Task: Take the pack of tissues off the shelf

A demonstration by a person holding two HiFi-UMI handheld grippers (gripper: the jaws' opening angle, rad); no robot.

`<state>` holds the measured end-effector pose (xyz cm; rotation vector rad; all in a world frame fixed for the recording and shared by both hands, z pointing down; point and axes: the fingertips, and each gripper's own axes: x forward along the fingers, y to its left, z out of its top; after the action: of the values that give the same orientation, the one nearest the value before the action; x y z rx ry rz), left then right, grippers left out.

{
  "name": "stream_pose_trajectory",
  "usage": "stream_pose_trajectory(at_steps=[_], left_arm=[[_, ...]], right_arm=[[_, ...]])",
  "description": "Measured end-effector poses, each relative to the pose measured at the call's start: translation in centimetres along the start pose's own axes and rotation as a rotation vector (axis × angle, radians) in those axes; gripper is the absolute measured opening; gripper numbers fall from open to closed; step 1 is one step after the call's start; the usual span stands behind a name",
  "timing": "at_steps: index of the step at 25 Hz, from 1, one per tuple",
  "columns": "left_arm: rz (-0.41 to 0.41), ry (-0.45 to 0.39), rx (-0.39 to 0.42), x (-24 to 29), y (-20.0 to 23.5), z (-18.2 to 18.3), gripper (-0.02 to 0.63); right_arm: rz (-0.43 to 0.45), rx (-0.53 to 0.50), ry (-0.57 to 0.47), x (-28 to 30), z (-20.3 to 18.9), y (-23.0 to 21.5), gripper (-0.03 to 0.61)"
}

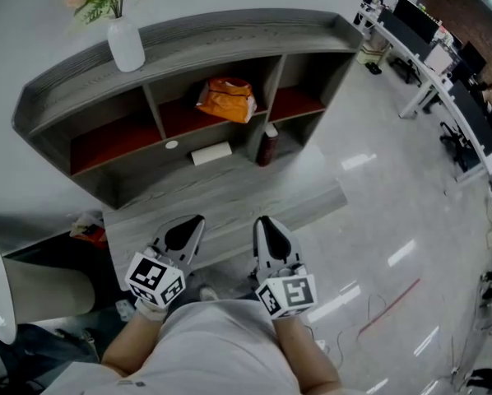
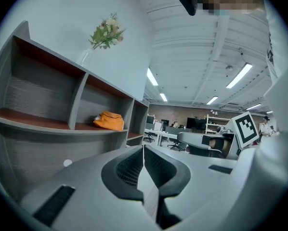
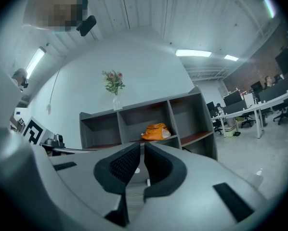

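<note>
No legible text or markings

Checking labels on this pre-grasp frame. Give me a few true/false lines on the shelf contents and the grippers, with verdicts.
1. The orange pack lies in the middle compartment of the shelf. True.
2. The left gripper is shut on the orange pack. False: its jaws are together with nothing between them, and it is held well short of the shelf.
3. A vase with flowers stands on top of the shelf. True.
4. The dark bottle stands on top of the shelf beside the vase. False: it stands low down, on the ledge, at the foot of the divider between the middle and right compartments.
5. The right gripper is empty. True.
</note>
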<state>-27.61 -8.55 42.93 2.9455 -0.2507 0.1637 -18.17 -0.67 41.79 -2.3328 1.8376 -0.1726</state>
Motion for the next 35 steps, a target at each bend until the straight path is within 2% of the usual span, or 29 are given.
stream_pose_trajectory(at_steps=[4, 9, 19, 28, 35], left_arm=[[0.056, -0.018, -0.014, 2.9, 0.3, 0.4, 0.018], [0.128, -0.03, -0.019, 9.0, -1.1, 0.7, 0.018], [0.312, 0.011, -0.007, 21.5, -4.4, -0.4, 0.018], [0.569, -0.001, -0.047, 27.8, -6.5, 0.5, 0.018], [0.701, 0.01, -0.03, 28.9, -7.4, 2.5, 0.018]], right_arm=[[0.036, 0.002, -0.003, 1.5, 0.7, -3.3, 0.037], [0.086, -0.014, 0.019, 2.9, 1.4, -10.1, 0.037], [0.266, 0.04, 0.068, 6.6, 1.8, -22.4, 0.037], [0.563, 0.035, 0.163, 9.2, 3.4, -26.6, 0.037], [0.689, 0.043, 0.181, 12.0, 5.0, -27.0, 0.037]])
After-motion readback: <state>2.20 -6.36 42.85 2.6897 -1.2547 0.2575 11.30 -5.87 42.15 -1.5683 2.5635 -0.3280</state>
